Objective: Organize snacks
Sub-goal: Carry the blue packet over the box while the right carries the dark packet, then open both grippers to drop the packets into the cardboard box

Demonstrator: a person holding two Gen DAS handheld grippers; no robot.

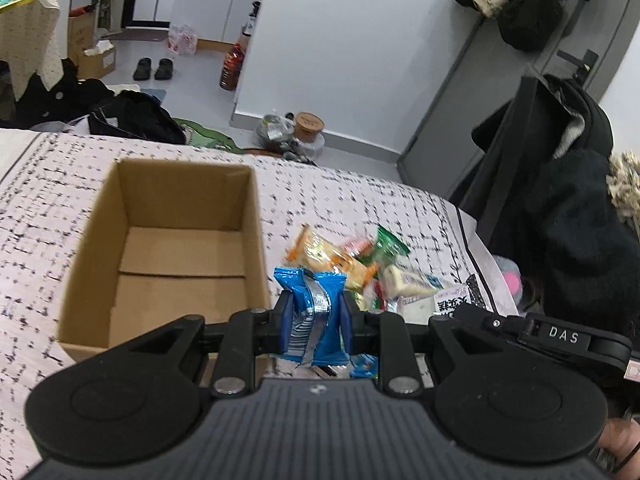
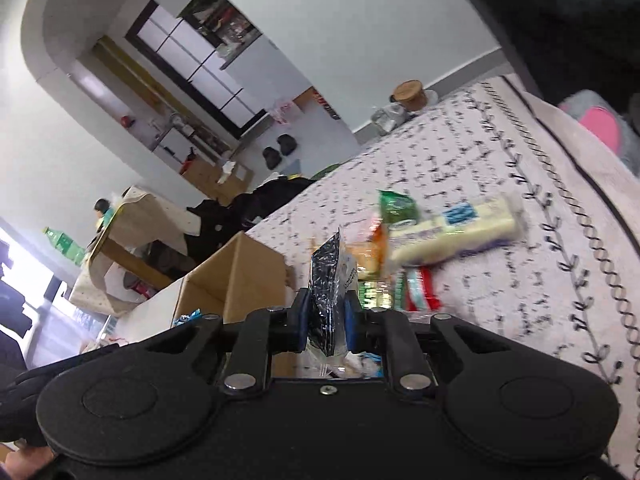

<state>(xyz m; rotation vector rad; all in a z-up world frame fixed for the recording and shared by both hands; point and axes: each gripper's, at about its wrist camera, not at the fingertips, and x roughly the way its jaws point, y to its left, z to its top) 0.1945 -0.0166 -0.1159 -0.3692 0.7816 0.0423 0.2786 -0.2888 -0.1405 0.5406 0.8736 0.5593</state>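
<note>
My left gripper (image 1: 314,314) is shut on a blue snack packet (image 1: 314,308), held just right of an open, empty cardboard box (image 1: 176,256) on the bed. My right gripper (image 2: 327,312) is shut on a black-and-white snack packet (image 2: 330,280), held right of the same box (image 2: 236,280). A pile of snacks lies beyond: an orange packet (image 1: 328,256), a green packet (image 1: 386,246) and a cream packet (image 1: 408,282). In the right wrist view I see the green packet (image 2: 396,206), a long cream packet (image 2: 452,234) and red-green packets (image 2: 416,290).
The bed cover (image 1: 352,196) is pale with black dashes. Its right edge (image 1: 472,240) drops off toward dark clothing on a chair (image 1: 560,184). Black clothes (image 1: 132,116) lie past the far edge. The right gripper's body (image 1: 552,336) shows at the left view's right.
</note>
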